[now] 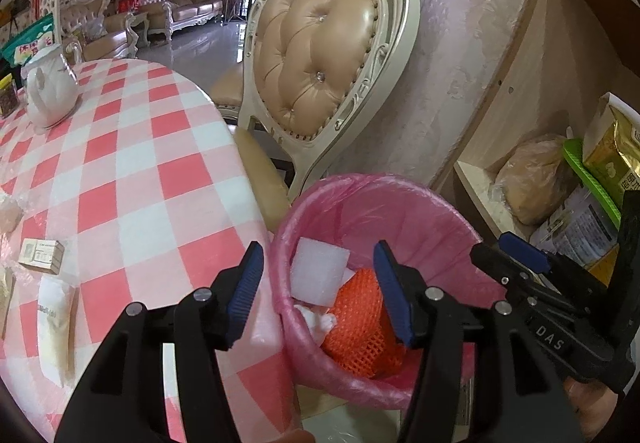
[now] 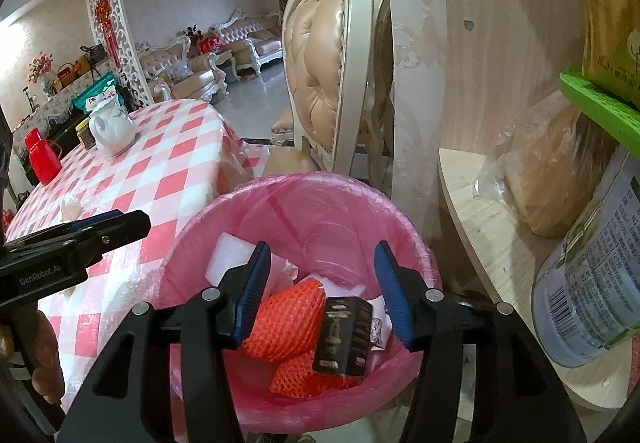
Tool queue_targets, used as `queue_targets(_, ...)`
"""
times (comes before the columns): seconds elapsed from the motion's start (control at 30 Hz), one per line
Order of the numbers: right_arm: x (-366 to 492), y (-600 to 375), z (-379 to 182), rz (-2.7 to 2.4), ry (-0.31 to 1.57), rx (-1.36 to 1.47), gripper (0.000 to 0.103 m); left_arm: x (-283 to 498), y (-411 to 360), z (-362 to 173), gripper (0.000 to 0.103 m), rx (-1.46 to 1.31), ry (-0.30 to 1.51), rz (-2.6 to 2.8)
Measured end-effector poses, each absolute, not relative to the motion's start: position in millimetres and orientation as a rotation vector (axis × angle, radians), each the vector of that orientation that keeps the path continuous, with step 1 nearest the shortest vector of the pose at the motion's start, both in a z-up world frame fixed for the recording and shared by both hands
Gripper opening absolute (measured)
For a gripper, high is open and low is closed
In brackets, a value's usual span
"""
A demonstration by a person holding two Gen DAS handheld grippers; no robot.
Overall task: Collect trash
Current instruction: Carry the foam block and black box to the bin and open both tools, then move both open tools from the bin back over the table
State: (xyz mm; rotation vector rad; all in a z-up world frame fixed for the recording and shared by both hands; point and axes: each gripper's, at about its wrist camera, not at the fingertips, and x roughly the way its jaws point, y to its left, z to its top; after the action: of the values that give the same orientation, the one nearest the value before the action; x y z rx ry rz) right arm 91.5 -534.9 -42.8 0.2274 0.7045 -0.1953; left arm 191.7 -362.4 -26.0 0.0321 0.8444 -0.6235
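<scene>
Both claws spread, empty: right gripper (image 2: 322, 289) over pink-lined bin (image 2: 208, 211); left gripper (image 1: 316, 293) nearer small box (image 1: 42, 255) at table's near-left edge (image 1: 132, 163).

2 wrist fisheyes, angled down, close over pink-lined bin (image 1: 384, 203), shared, table (image 2: 180, 147) probably left.

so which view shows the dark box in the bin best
The right wrist view: the dark box shows whole there, printed face up, lying on the orange netting in the pink bin. In the left wrist view it does not show at all; only netting and a white foam block are visible.
</scene>
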Motion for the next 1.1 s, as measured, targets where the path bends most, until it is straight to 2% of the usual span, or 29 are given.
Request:
queue_targets(0.23, 90.9, -528.3, -38.0, -0.183, 0.696, 0.221, 0.059, 190.3, -341.6, -23.1, 0.056, 0.009, 0.834, -0.589)
queue_targets(0.37, 89.7, -523.5, -35.6, -0.172, 0.689, 0.220, 0.068, 188.5, -323.0, -20.6, 0.059, 0.002, 0.822, -0.556)
queue_targets(0.53, 91.2, -510.2, -30.9, -0.150, 0.683, 0.207, 0.074, 187.0, -292.8, -15.9, 0.059, -0.014, 0.802, -0.506)
queue_targets(1.1, 105.2, -438.9, -22.0, -0.051, 0.691, 0.143, 0.080, 190.1, -172.8, -6.0, 0.059, -0.045, 0.755, -0.323)
